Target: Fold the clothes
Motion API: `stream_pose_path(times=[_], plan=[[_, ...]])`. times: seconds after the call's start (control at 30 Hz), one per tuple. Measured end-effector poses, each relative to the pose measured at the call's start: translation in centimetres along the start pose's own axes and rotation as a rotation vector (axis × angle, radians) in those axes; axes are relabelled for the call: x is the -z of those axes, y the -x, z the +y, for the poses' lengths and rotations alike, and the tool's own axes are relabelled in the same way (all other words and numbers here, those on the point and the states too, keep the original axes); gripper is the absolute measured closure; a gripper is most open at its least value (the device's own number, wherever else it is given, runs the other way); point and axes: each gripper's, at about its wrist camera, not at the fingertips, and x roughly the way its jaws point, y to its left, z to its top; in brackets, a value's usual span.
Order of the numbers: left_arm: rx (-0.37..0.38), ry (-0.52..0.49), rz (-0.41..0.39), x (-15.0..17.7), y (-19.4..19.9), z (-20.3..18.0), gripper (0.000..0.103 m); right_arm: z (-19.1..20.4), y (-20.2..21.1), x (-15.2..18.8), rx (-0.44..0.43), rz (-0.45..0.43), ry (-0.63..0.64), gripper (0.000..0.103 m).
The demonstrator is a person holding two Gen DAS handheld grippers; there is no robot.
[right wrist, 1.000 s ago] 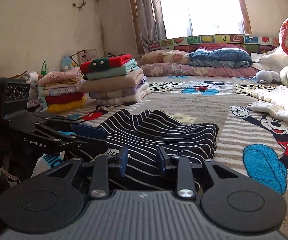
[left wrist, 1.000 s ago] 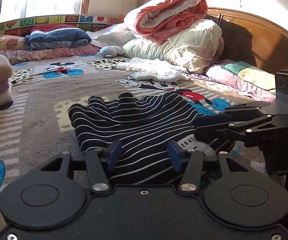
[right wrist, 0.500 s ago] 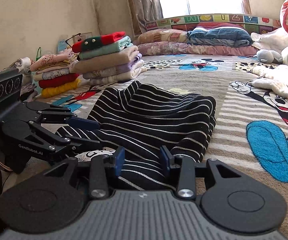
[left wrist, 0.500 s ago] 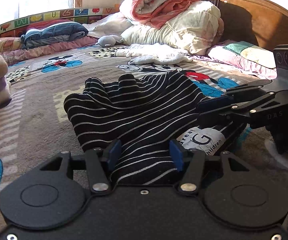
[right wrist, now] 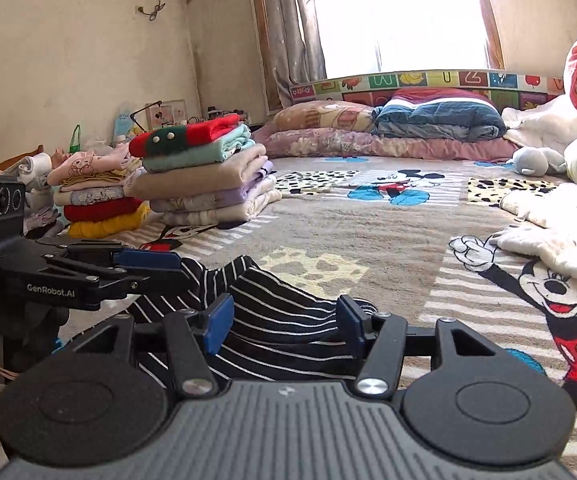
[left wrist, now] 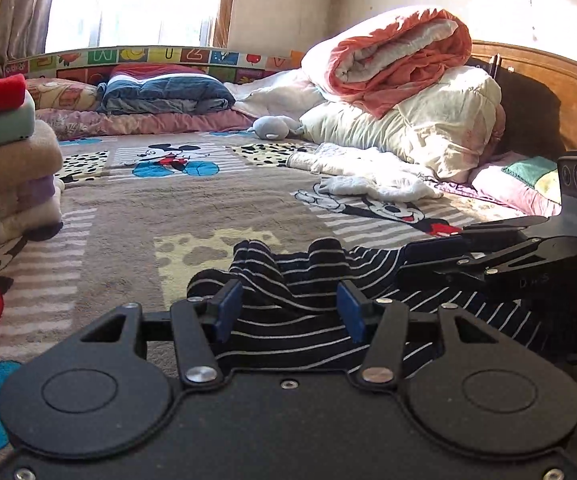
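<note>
Counted one striped garment (left wrist: 288, 300), bunched low on the bed's cartoon blanket (left wrist: 128, 208), and two hand-held grippers. Saw, from the left wrist view, left hand-held gripper (left wrist: 288, 312) spread, cloth between the pads but unpinched; right hand-held gripper (left wrist: 428, 258) side-on over the same garment. Noted there alone one rolled orange quilt (left wrist: 392, 56) atop one cream quilt (left wrist: 420, 128). Saw, from the right wrist view, right gripper's jaws opening around the stripes, and two folded stacks (right wrist: 204, 176) shown whole only there.
</note>
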Motion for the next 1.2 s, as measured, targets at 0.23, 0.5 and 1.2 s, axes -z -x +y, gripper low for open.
stream_pose_path(times=[0.23,0.5,1.2], plan=[[-0.035,0.023,0.119,1.4,-1.7,0.9,0.05,-1.6,-2.0,1.4,-0.012,0.071,-0.093,0.046],[-0.048,0.011,0.04,0.7,-0.4,0.4,0.05,-0.8,-0.9,1.0,0.01,0.026,-0.059,0.051],[0.213,0.059,0.158,-1.0,-5.7,3.6,0.05,1.9,-1.7,1.9,0.032,0.049,0.143,0.046]])
